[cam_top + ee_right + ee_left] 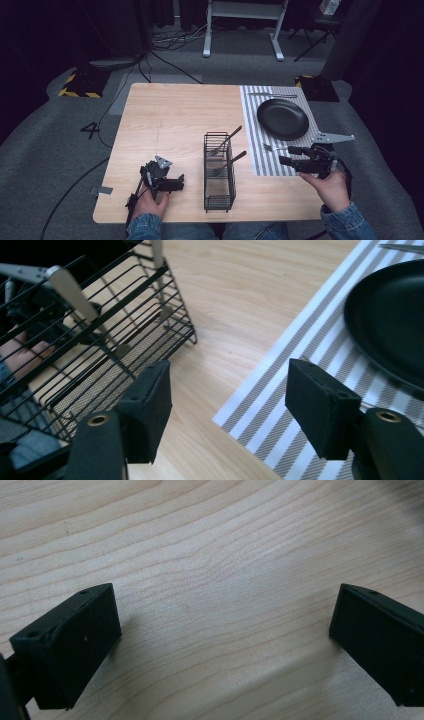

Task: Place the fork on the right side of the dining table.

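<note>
A black wire basket point(219, 172) stands near the table's front middle, with two metal utensils point(226, 140) leaning out of it. To its right lies a striped placemat point(252, 115) bearing a black plate point(282, 118), a knife point(272, 95) at its far edge and a fork point(270, 147) near its front. My right gripper point(285, 155) hovers over the placemat's front part, pointing left at the basket point(100, 340); it point(227, 400) is open and holds nothing. Left of the basket, my left gripper point(181, 183) rests low over bare wood, open point(225, 625) and empty.
The wooden table point(170, 115) has bare surface across its left and far middle. In the right gripper view the plate point(390, 320) sits at the right and a utensil handle point(70, 287) rises from the basket. Cables and a desk frame point(245, 25) lie on the floor beyond.
</note>
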`<state>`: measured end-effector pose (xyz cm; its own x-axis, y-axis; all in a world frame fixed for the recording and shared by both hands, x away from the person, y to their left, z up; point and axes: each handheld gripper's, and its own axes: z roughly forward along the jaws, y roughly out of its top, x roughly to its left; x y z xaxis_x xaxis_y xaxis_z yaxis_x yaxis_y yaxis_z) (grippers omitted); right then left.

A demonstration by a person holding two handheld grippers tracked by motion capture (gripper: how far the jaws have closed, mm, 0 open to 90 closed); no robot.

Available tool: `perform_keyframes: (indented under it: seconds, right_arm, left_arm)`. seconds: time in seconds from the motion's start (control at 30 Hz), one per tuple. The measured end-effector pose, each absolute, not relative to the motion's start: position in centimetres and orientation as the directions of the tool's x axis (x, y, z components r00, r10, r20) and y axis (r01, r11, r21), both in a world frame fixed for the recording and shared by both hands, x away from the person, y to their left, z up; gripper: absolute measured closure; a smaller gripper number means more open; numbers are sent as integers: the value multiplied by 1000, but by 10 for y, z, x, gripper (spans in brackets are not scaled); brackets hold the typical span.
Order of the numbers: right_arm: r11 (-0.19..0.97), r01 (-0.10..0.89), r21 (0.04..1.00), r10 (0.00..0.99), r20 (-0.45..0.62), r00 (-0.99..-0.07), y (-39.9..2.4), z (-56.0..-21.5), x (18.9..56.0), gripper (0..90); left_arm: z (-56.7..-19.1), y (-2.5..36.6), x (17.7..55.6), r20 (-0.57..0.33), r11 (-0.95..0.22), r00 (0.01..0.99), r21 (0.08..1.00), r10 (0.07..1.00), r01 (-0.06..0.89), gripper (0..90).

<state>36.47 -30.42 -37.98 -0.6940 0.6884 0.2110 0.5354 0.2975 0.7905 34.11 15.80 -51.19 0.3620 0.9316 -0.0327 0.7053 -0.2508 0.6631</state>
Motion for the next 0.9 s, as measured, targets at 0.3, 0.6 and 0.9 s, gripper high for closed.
perform_keyframes:
  seconds: [0.3, 0.6, 0.9]
  right_arm:
    - [385, 549, 741, 649, 206, -733, -284, -400, 356, 289]
    - [385, 553, 739, 646, 212, -733, -276, -429, 352, 304]
    - [457, 495, 739, 638, 115, -762, -270, -457, 345, 311]
  left_arm:
    - [-512, 158, 341, -33, -251, 362, 663, 932, 705, 1]
    - [-512, 158, 341, -33, -251, 362, 663, 932, 705, 1]
    - [-512, 158, 341, -32, -251, 362, 663, 932, 705, 1]
